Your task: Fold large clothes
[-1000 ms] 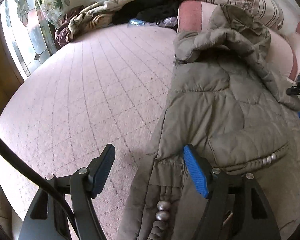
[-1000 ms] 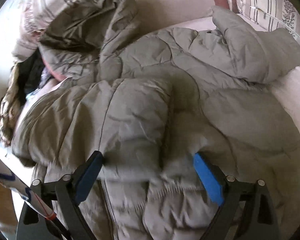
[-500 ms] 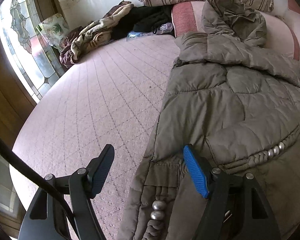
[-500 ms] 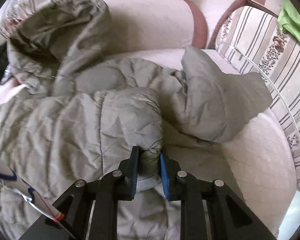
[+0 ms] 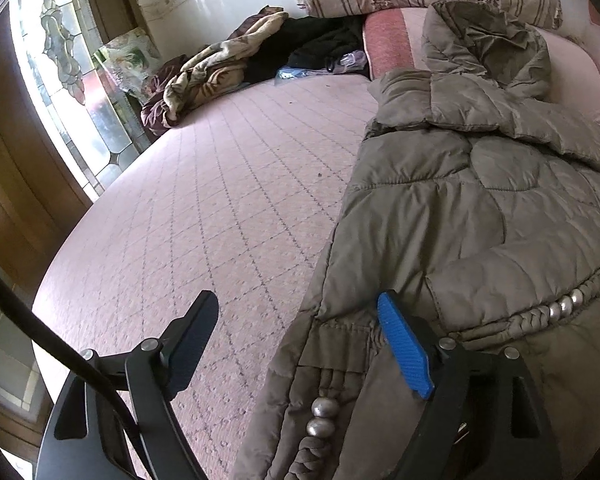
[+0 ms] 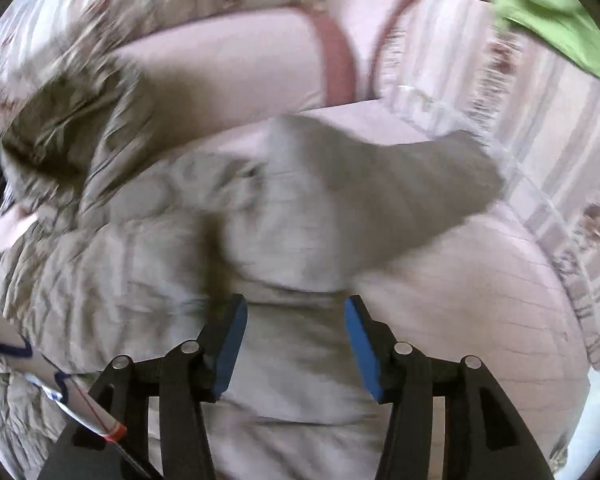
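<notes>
Containers: I see none in either view; the quilted coat [image 5: 480, 208] lies loose on the round bed [image 5: 220, 208].
Coat position: in the left wrist view I find it spread along the right half of the mattress, its hood [image 5: 488, 36] propped against the pink bolster [image 5: 388, 44] at the head.
Left gripper [image 5: 296, 332]: I hold it angled downward over the coat's near hem; its jaws are opening, the blue pad [image 5: 406, 350] above the fabric and the black finger [image 5: 188, 344] over bare mattress, nothing clamped.
Right gripper [image 6: 296, 344]: I have it tilted down above the coat [image 6: 260, 220]; its jaws are opening, pads apart with fabric behind the gap but no pinch that I can see. This view is motion-blurred.
Sleeve [image 6: 380, 192]: it juts toward the striped cushion [image 6: 540, 152] at the bed's edge.
Coat material: olive-grey puffer shell, stitched in curved panels, creased and matte.
Trim: a braided cord with silver beads [image 5: 318, 416] at the hem; a second beaded row [image 5: 560, 308] runs along a pocket edge.
Mattress cover: pink weave with a diamond grid.
Other stock: a crumpled tan blanket [image 5: 208, 76], dark clothes [image 5: 320, 44], a green cloth [image 6: 548, 20].
</notes>
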`<state>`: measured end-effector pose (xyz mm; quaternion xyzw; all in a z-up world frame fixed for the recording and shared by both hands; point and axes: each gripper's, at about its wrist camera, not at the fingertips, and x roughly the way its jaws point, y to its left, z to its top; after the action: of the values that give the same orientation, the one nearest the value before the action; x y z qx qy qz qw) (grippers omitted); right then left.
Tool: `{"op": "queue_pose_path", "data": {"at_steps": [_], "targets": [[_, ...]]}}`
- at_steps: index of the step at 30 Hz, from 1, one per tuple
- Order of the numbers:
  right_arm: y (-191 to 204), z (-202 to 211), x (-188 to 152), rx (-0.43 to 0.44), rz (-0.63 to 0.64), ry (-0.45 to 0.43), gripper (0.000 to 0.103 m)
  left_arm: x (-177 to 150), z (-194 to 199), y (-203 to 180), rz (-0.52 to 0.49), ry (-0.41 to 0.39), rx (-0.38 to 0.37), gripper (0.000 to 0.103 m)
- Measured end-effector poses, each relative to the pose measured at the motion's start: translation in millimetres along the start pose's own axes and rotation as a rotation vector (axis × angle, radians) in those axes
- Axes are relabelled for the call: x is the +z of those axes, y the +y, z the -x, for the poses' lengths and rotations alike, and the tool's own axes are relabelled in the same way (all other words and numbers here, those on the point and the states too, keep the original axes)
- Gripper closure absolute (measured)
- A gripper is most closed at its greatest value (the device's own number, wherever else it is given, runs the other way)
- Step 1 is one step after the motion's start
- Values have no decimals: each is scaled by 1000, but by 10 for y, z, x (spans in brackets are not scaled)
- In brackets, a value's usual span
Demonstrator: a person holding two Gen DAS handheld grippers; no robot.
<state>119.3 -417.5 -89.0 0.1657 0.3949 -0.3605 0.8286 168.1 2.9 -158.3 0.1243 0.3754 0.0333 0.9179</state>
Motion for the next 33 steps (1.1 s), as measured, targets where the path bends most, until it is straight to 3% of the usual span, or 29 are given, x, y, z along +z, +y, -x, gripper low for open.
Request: {"op": "queue_pose_path", "data": {"at_steps": [4,6,9,14,20,26,33], "targets": [[-738,14,-98,-12,-82,-53,39,-24,7,0,-1,-13,16,19],[-1070,-113,-113,-5,-113,5,39,-36,15,-13,-8,-20,27,18],[-1627,-307,-147,19,-219,75,56,-48,20,-42,-21,-25,47,17],[-2245,-528,-136,53,-388,68,57,-45,9,-53,-27,-21,59,16],[-2513,-945,123,121,-523,60,57,-31,-48,2,9,7,29,13],[-2684,-1442,447,91,-592,29,57,-27,-79,17,19,17,25,13],[-2781,-1758,841,72,-578,-20,59,-33,-81,2,20,20,52,10]]}}
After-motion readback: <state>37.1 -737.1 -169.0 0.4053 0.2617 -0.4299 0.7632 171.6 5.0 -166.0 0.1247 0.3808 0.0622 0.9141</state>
